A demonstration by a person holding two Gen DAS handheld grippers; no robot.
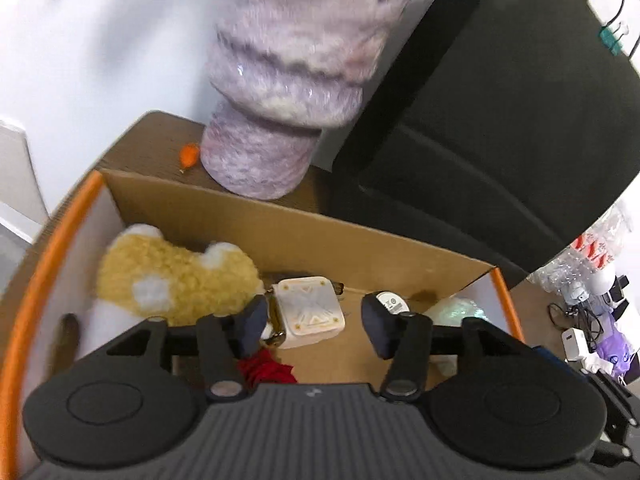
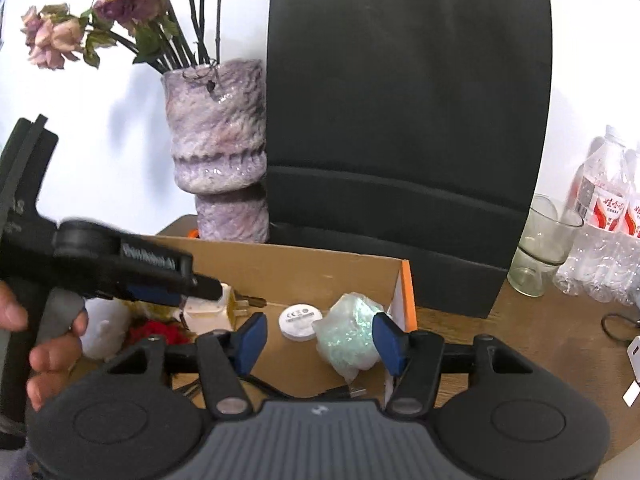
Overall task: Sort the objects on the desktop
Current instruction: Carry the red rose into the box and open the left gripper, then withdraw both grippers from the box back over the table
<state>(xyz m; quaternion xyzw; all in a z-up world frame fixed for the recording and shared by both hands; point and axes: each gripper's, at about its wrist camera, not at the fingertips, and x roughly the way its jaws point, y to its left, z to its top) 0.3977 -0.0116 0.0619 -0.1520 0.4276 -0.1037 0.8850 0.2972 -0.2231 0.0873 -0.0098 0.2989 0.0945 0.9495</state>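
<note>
- Cardboard box [image 2: 304, 264] with orange rim, near centre of the surface: stiff walls but light; would take it by a wall edge, not needed now. It holds all the sorted bits.
- Yellow plush toy [image 1: 176, 280], far left in the box: soft, light, compresses; pinch a thick fold anywhere.
- Pale green crinkly bundle [image 2: 352, 336], right side of the box against the wall: looks like film or wrap, light, springy, probably slick; squeeze across the middle.
- White charger block [image 1: 310, 312], box centre: rigid, smooth; grip across the flat sides, clear of the metal prongs.
- White round disc [image 2: 297, 319], between block and bundle: flat, hard, low; only an edge pinch looks workable.
- Left tongs [image 1: 314, 326]: apart, empty, over the charger.
- Right tongs [image 2: 320, 340]: apart, empty, bundle between the pads but not pressed.
</note>
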